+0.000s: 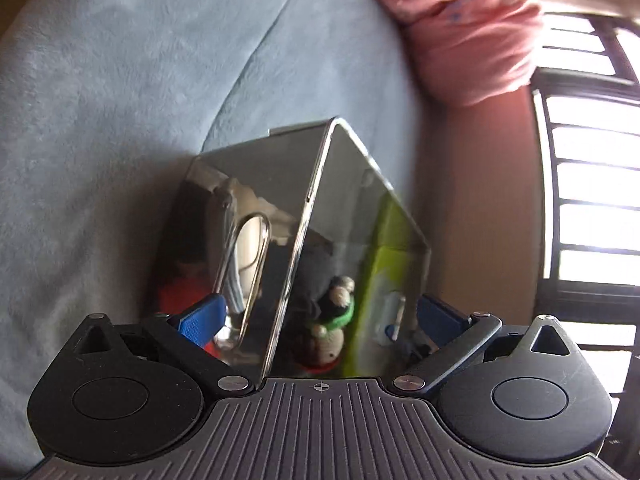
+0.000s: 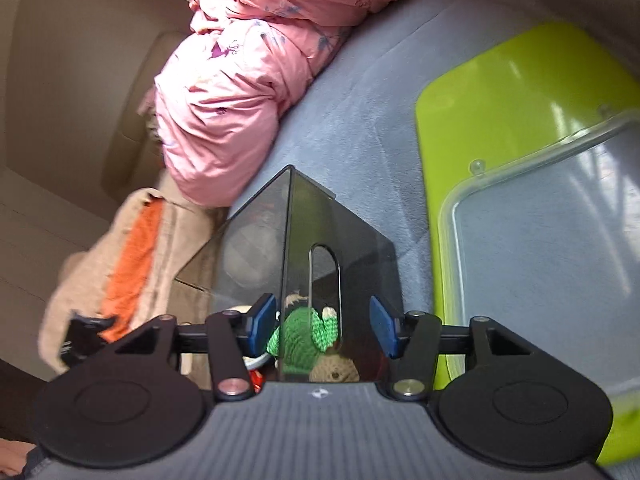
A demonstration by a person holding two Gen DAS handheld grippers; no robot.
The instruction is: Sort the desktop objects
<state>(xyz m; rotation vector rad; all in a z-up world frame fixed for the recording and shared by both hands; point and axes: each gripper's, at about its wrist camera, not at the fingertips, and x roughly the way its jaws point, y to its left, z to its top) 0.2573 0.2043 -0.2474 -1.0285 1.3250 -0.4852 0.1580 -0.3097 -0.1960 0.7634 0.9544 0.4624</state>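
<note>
Bedding fills both views: a blue plush blanket [image 1: 120, 100] with a pink quilt [image 2: 240, 92] bunched on it. Beside these we see a lime-green bin [image 2: 500, 92] under a clear lid [image 2: 552, 240]. Our smoked acrylic box [image 1: 320, 220] stands on the blanket, one corner edge toward each camera, a crocheted green-scarfed doll [image 2: 308, 340] inside. Our left gripper [image 1: 320, 320] and right gripper [image 2: 320, 328] straddle it, jaws apart; whether the pads press its walls we cannot tell.
</note>
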